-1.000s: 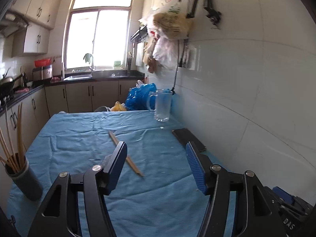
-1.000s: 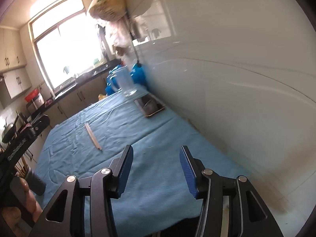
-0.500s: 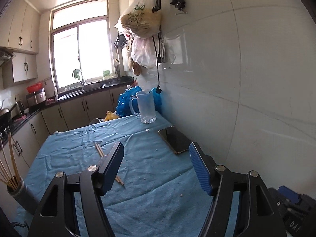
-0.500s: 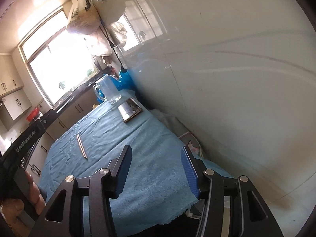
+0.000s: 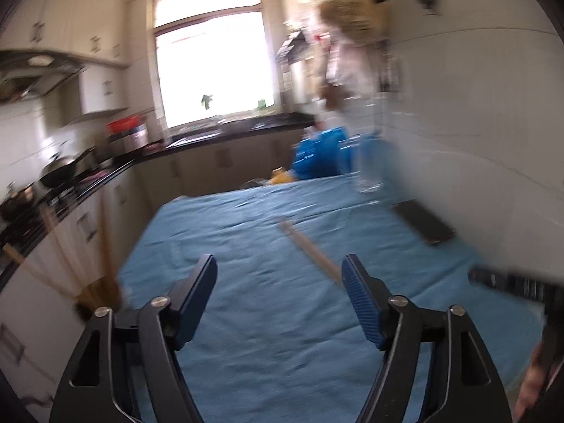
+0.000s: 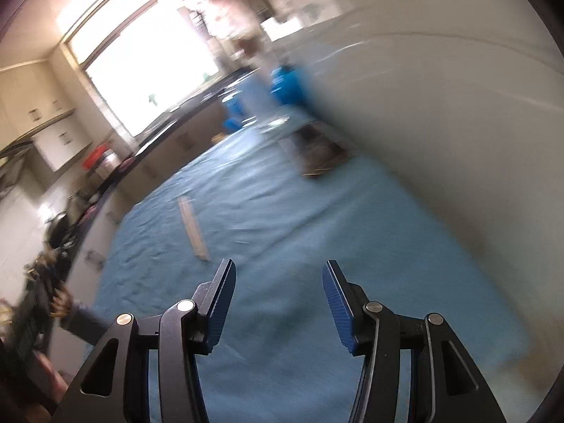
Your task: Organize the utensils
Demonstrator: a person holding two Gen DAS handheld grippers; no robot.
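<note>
The chopsticks [image 5: 312,250] lie as a pair on the blue cloth [image 5: 268,335] covering the counter, slanted, near the middle of the surface. A holder [image 5: 102,303] with more chopsticks standing in it sits at the left edge of the counter. A glass mug [image 5: 368,162] and a dark phone [image 5: 423,220] rest along the wall side, well apart from the pair.

The left hand-held gripper [image 5: 278,289] is empty and its jaws are opening; nothing lies between them. The near end of the chopsticks sits just ahead of its right finger. The right hand-held gripper [image 6: 278,296] stands about half open and also holds nothing; the chopsticks [image 6: 193,227] lie ahead of it and to its left. Both views are motion-blurred.

Step in hand, as judged: approach for pickup of the loose pair.

To do it well:
- Slow the approach so that the view steadies before contact.
- Turn the wrist until the jaws straddle the sticks crosswise.
- Grip near the middle of the pair, so that both sticks are caught and neither tips.
- Lower until the fingertips just meet the cloth; avoid pinching a fold.
- Carry the pair to the holder and lower it end-first.
</note>
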